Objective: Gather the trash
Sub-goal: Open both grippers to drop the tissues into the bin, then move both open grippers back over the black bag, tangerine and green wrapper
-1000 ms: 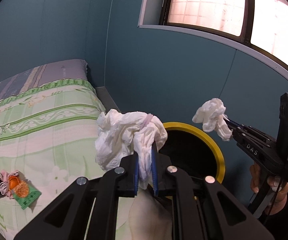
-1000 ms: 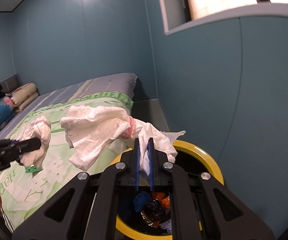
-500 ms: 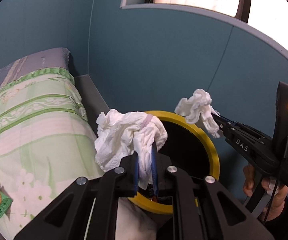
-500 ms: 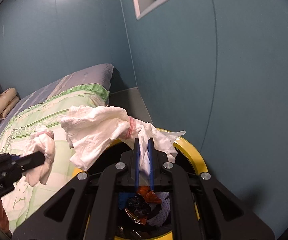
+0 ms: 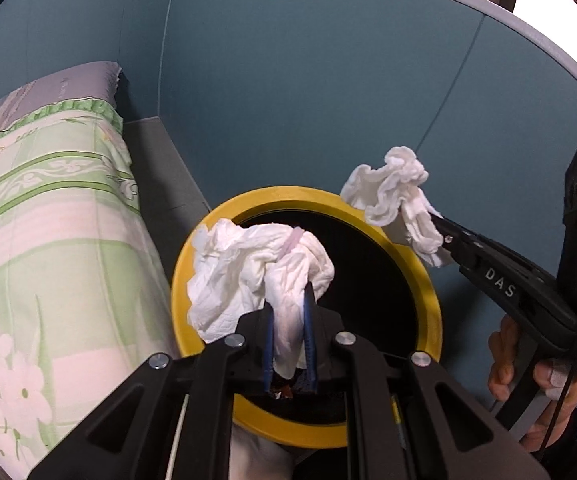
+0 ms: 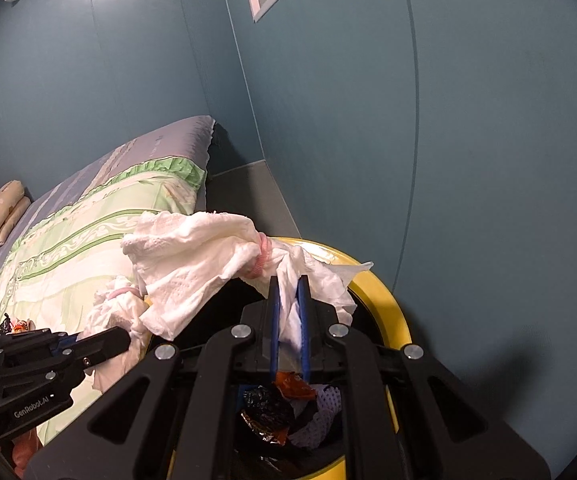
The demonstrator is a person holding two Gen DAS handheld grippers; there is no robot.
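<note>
Bed (image 5: pixel 48 208) with green floral cover stands beside the yellow-rimmed trash bin (image 5: pixel 428 280). Left gripper (image 5: pixel 288 320) is clamped on a crumpled white tissue (image 5: pixel 248 276) over the bin opening. Right gripper (image 6: pixel 288 308) likewise pinches its own white tissue wad (image 6: pixel 192 256) above the rim.

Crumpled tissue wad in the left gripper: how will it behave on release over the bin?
Probably floppy: the tissue wad bulges and droops around the left gripper, shut on one fold. Likely very light, so it may fall slowly or drift rather than drop straight. It overhangs the yellow bin rim on the bed side, so a loose flap could catch there.
</note>
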